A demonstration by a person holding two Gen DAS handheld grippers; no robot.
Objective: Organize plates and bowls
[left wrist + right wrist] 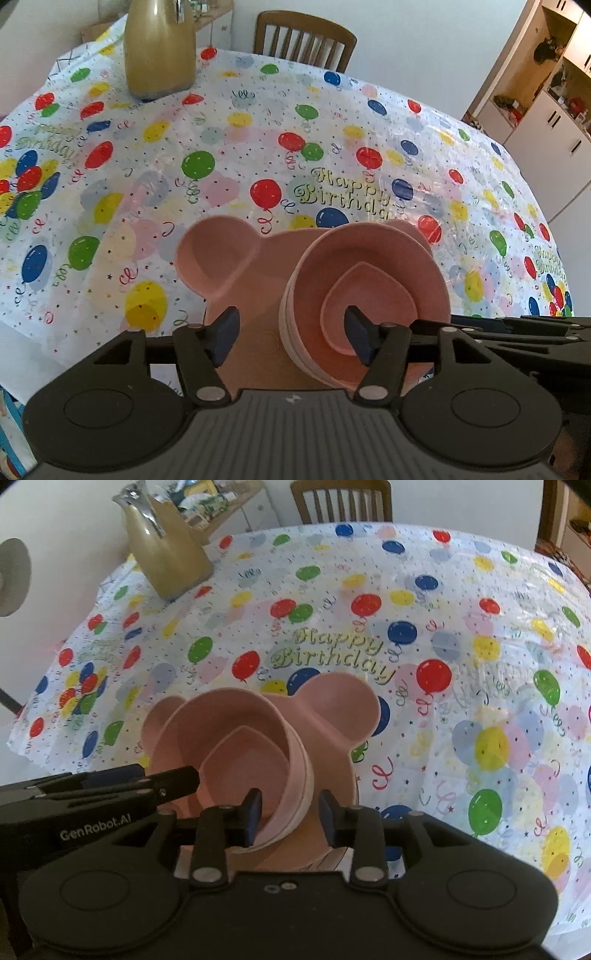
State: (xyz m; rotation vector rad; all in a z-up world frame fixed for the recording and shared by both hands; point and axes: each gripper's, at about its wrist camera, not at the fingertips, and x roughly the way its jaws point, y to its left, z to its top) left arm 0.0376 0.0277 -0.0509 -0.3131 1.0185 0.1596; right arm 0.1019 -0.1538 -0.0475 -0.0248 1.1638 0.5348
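A pink bear-shaped plate lies on the balloon tablecloth near the front edge. A stack of pink heart-shaped bowls rests on it, tilted. My left gripper is open, its jaws astride the bowls' left wall, one finger inside the bowl. It also shows in the right wrist view. My right gripper is open, its jaws astride the stack's right wall, one finger inside.
A tan jug stands at the table's far left. A wooden chair is behind the table. Shelves and cabinets stand at the right. The tablecloth covers the table.
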